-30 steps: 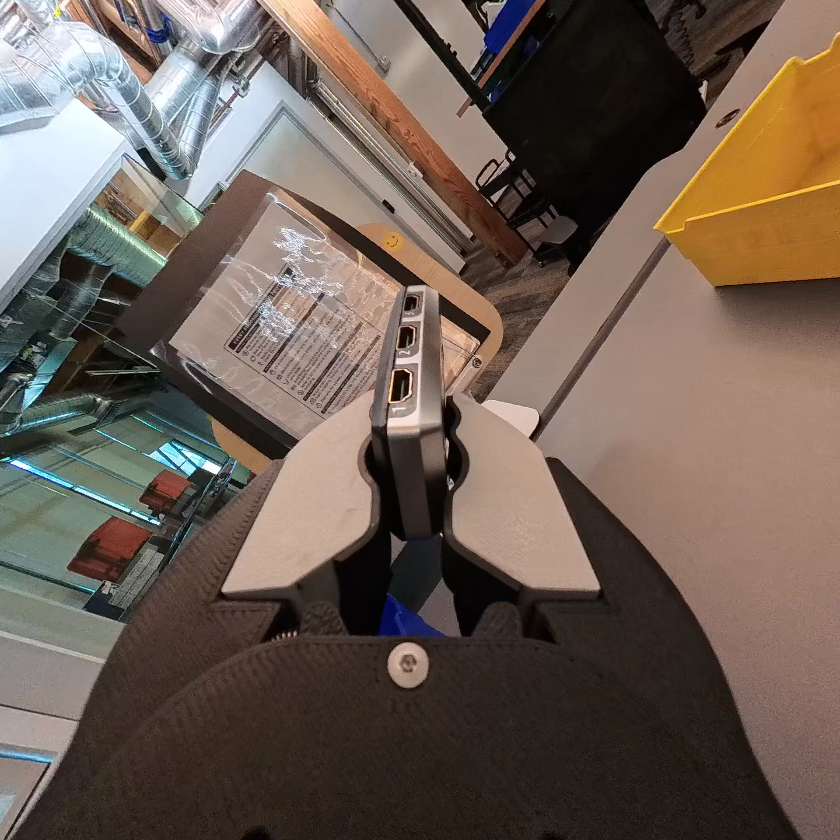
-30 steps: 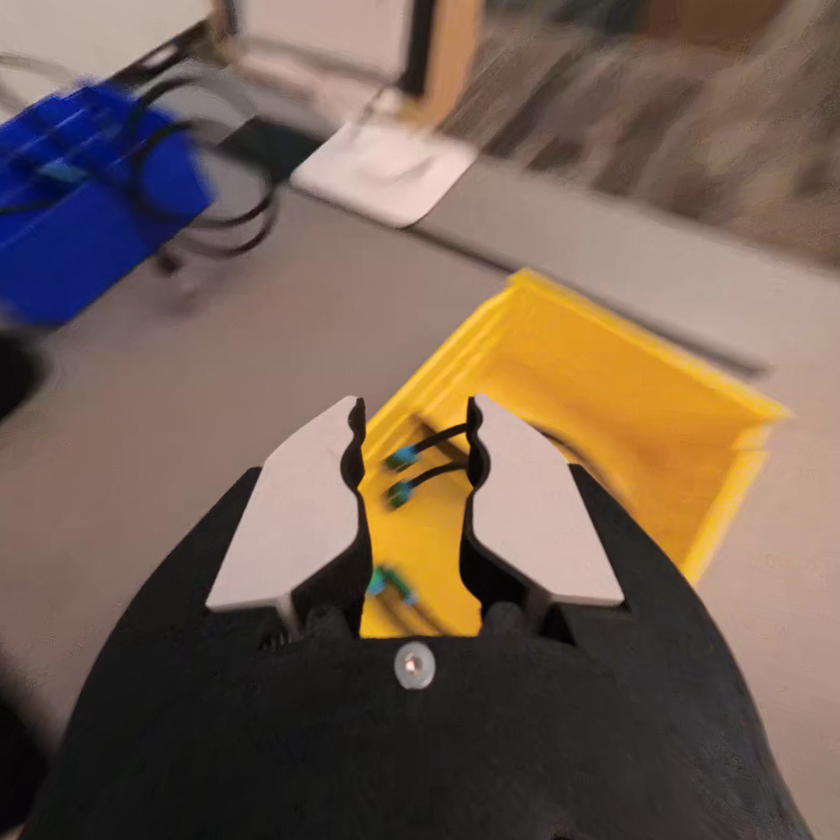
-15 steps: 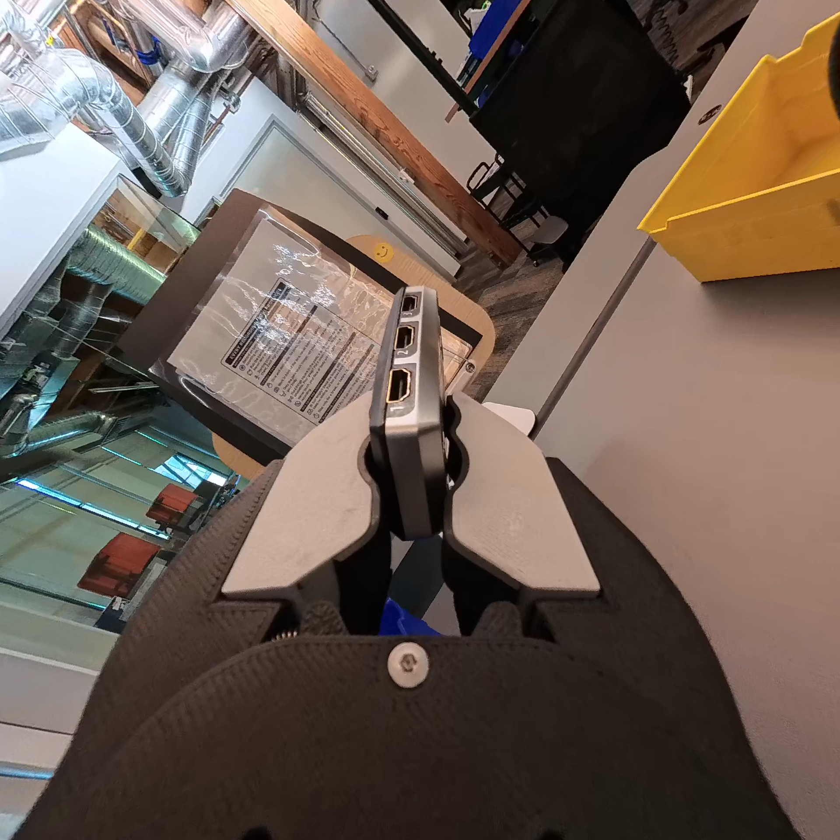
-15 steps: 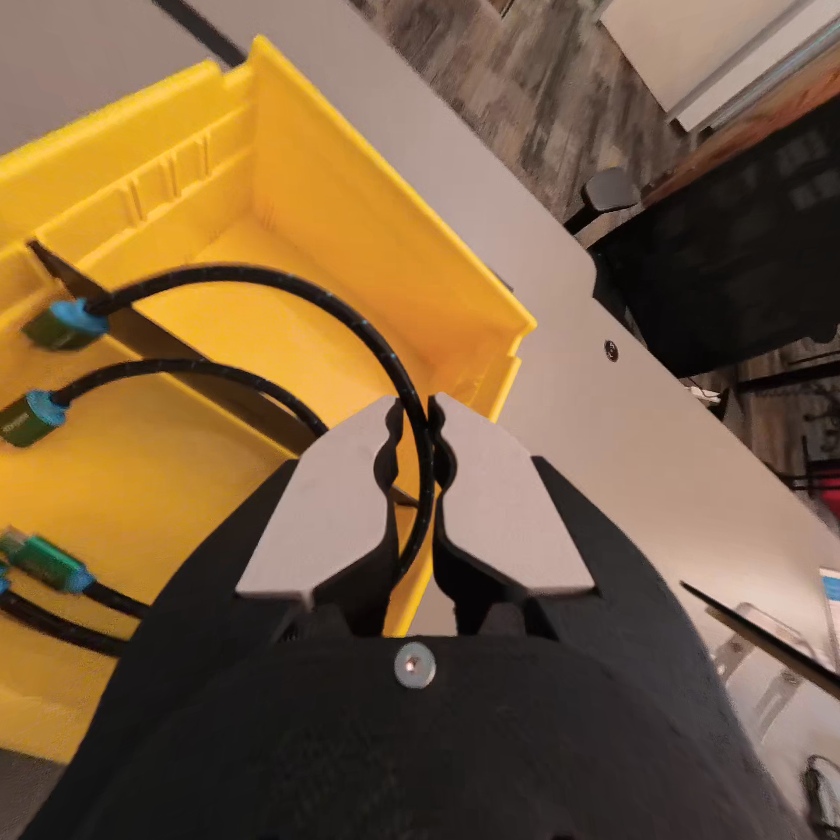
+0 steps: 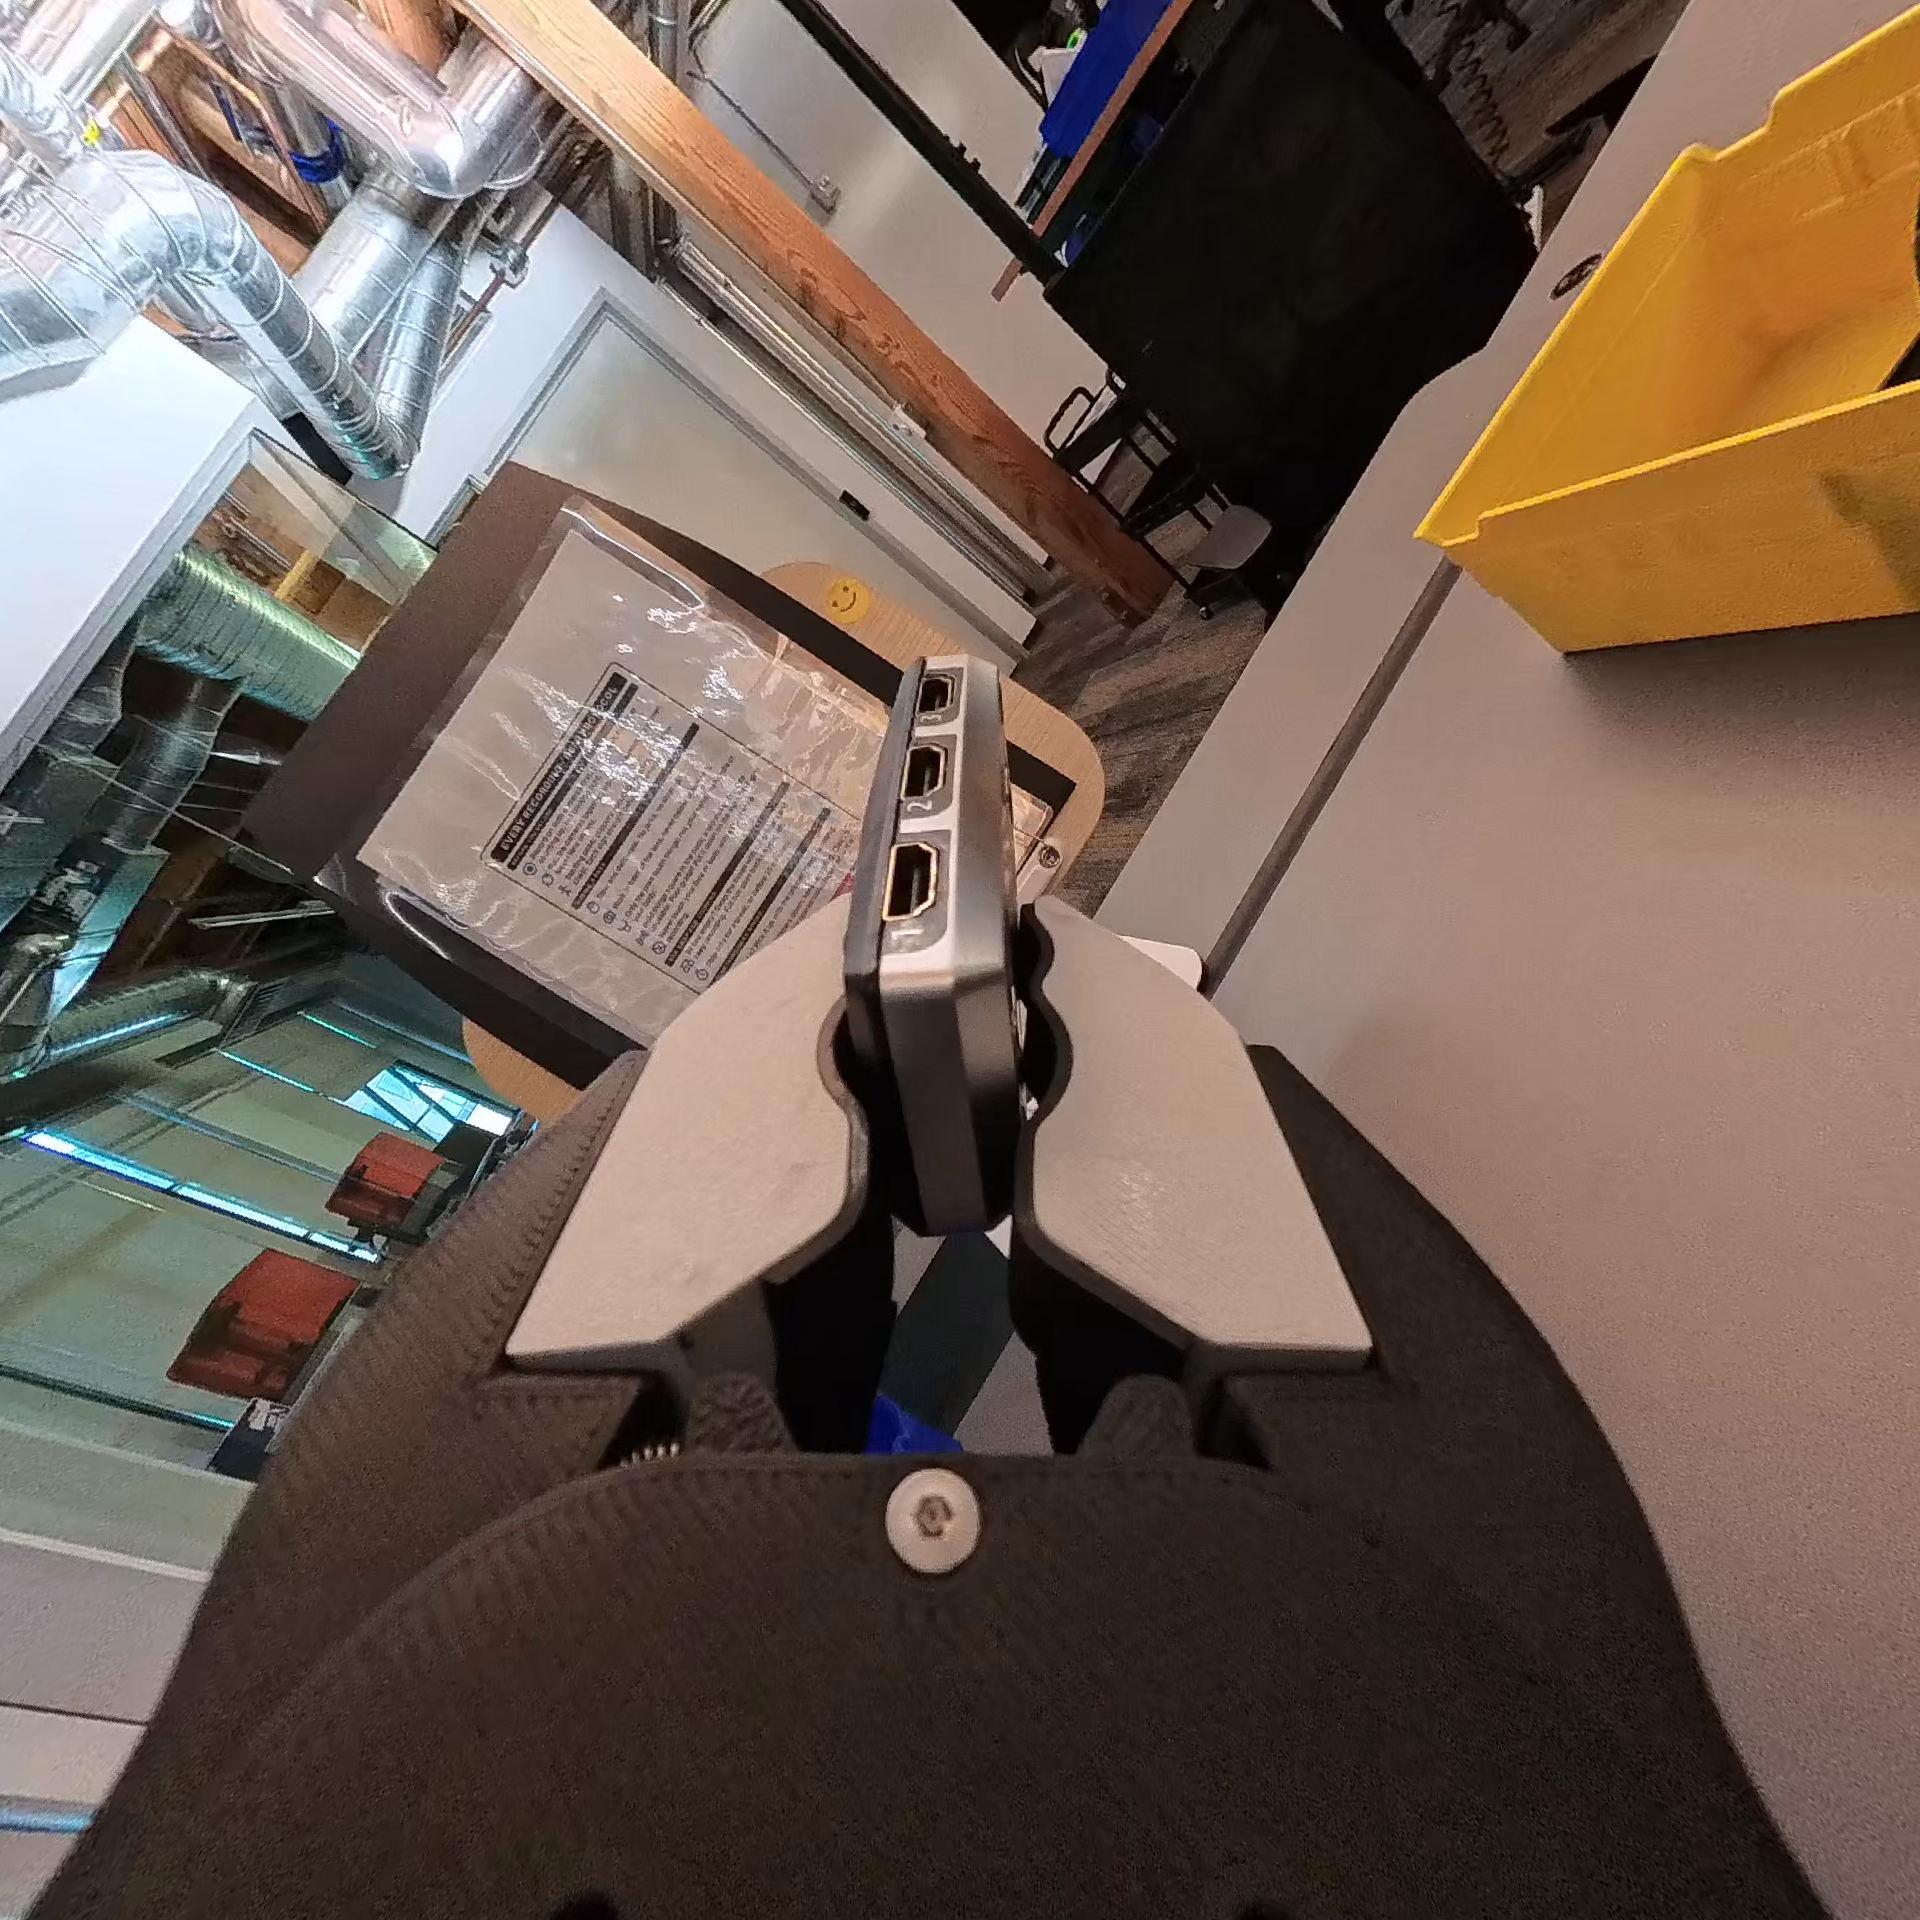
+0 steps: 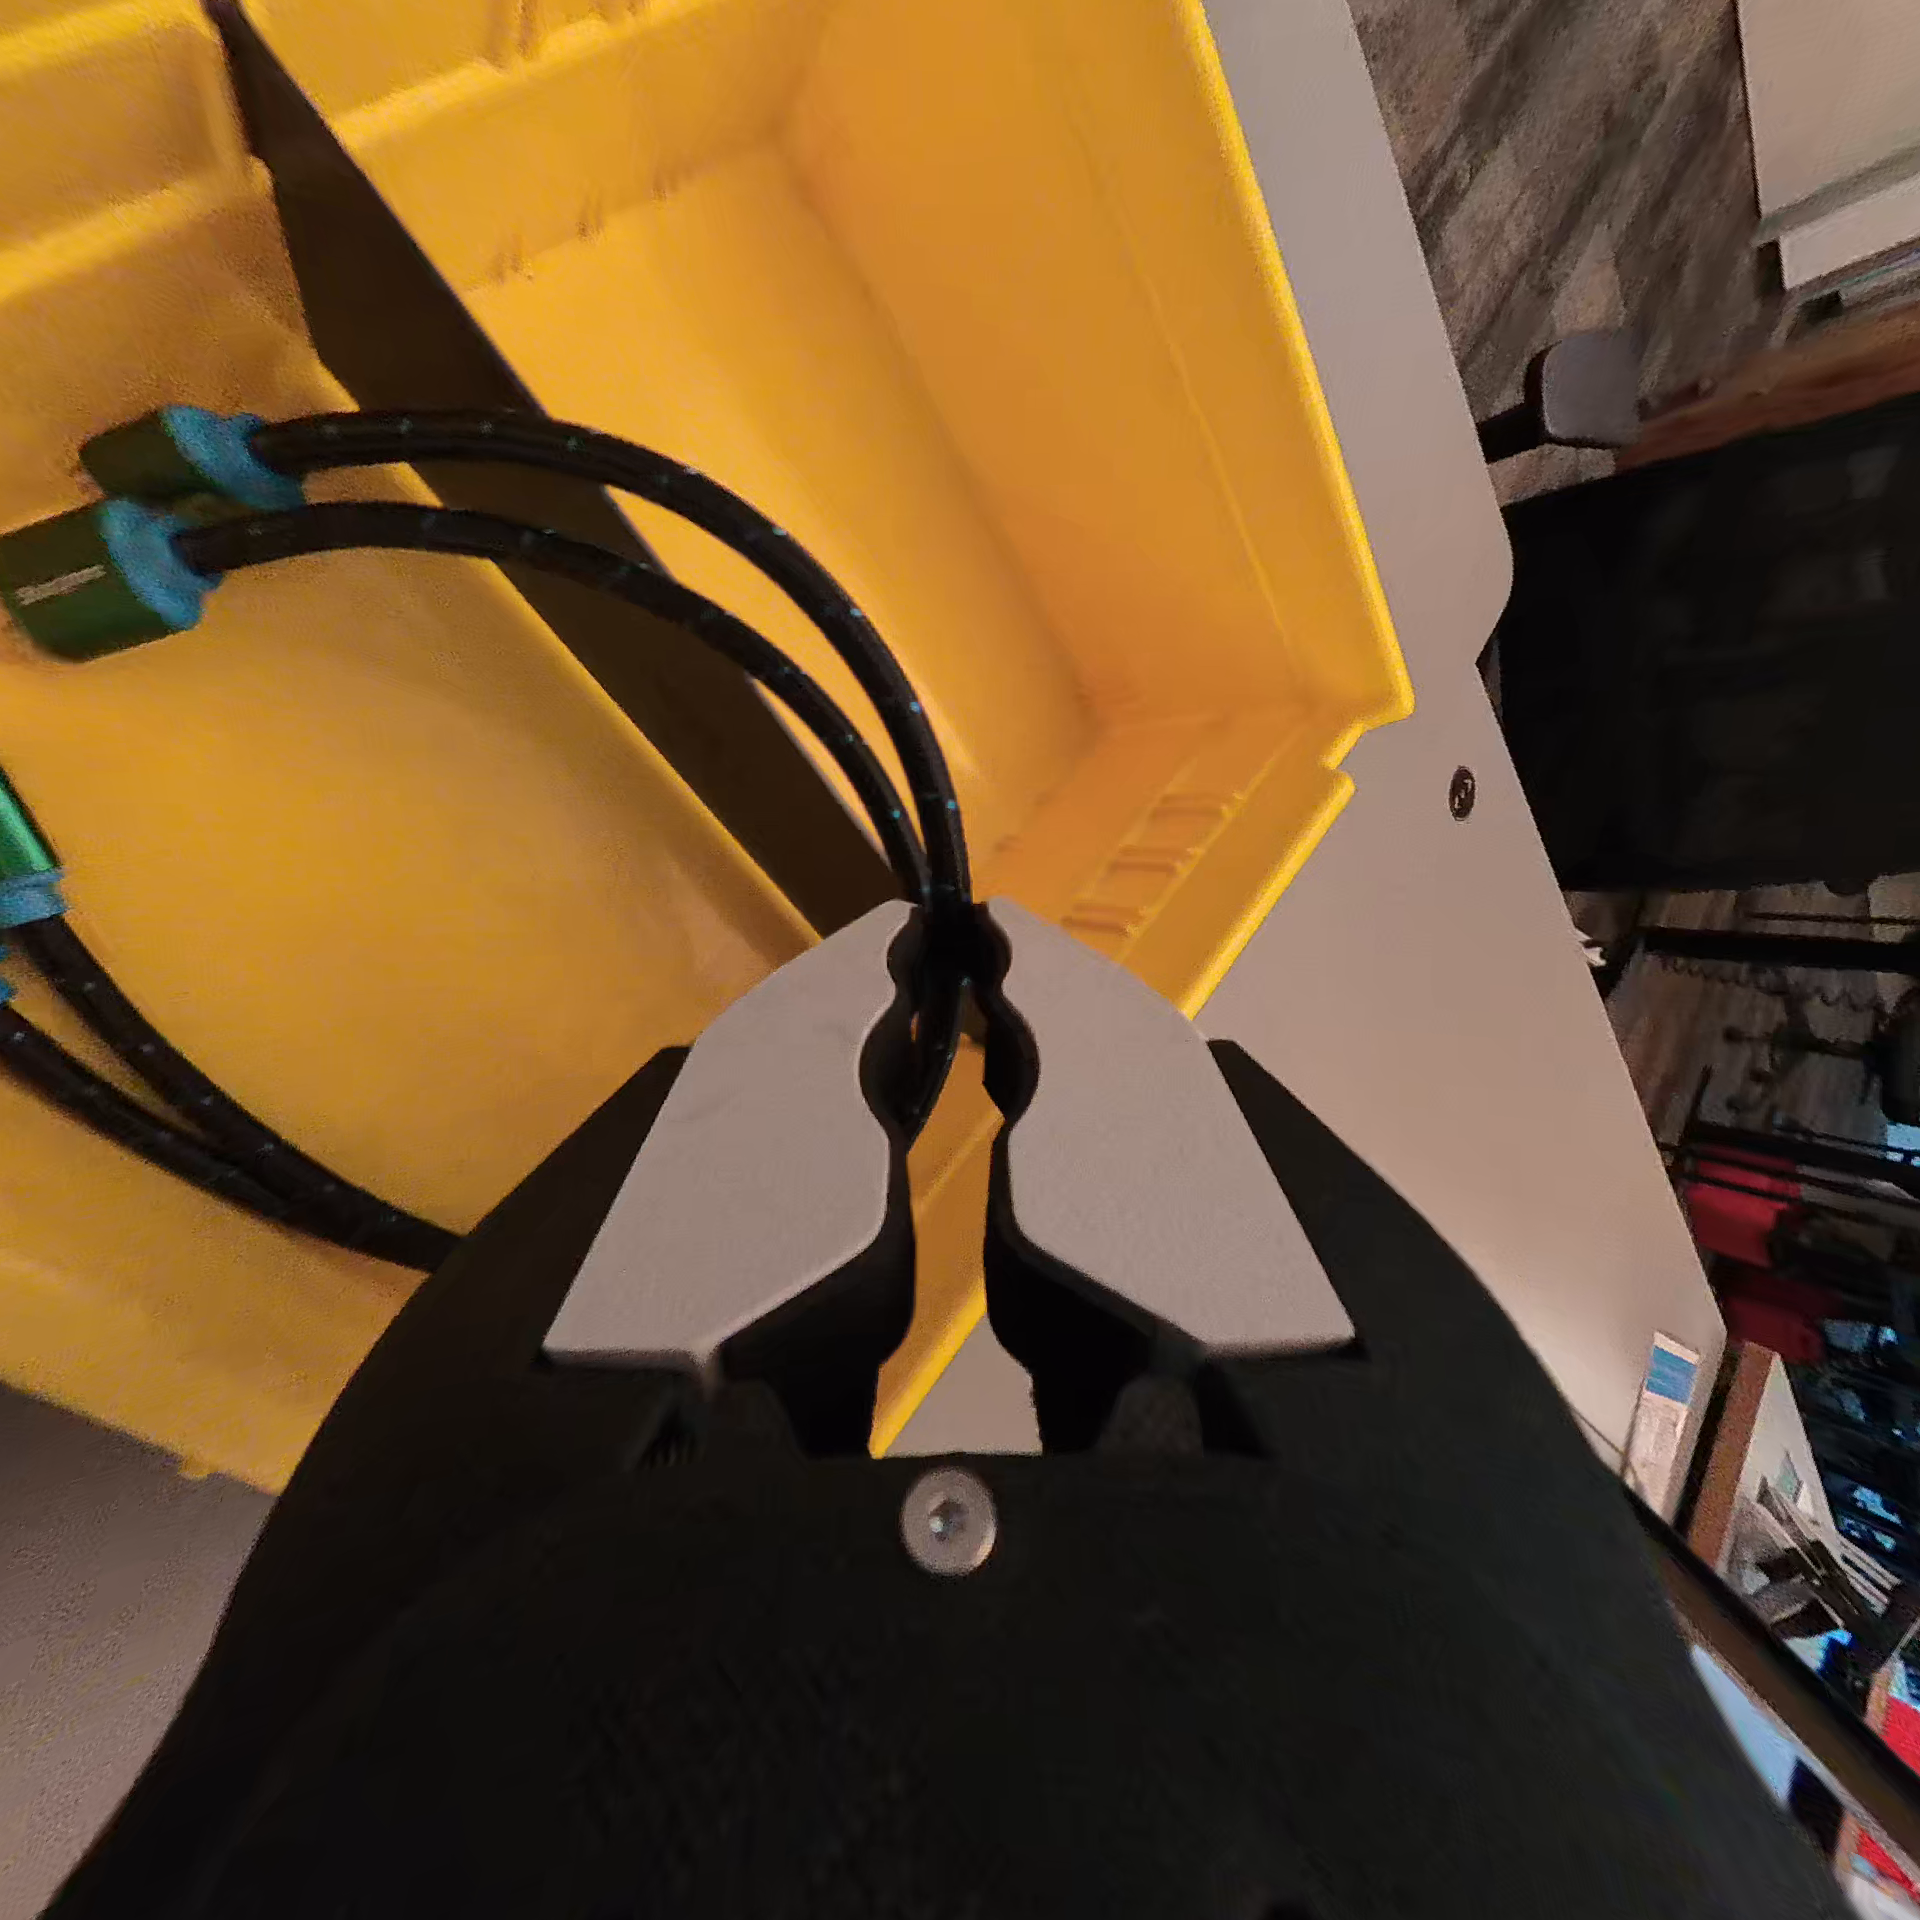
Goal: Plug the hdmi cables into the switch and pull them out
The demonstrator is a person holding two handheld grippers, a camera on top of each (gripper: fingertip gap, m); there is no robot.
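Right tongs (image 6: 951, 935) are pinched on the braided black cables (image 6: 727, 582) mid-loop over the yellow bin (image 6: 1039, 416); they're limp there, so I judge the stiff green plugs (image 6: 104, 587) the better hold. Left tongs (image 5: 935, 935) clamp the light, rigid switch (image 5: 940, 935) upright above the table (image 5: 1558, 1039), its ports empty

Switch (image 5: 940, 935): I see a small mark under each port along its edge.
Laminated sheet (image 5: 623, 790): dense printed lines, on a dark board (image 5: 343, 748).
Sticker (image 5: 848, 596): yellow smiley, near the wooden panel's (image 5: 1070, 769) top edge.
Green plug (image 6: 94, 592) of hdmi cable (image 6: 665, 613): tiny mark, unreadable to me.
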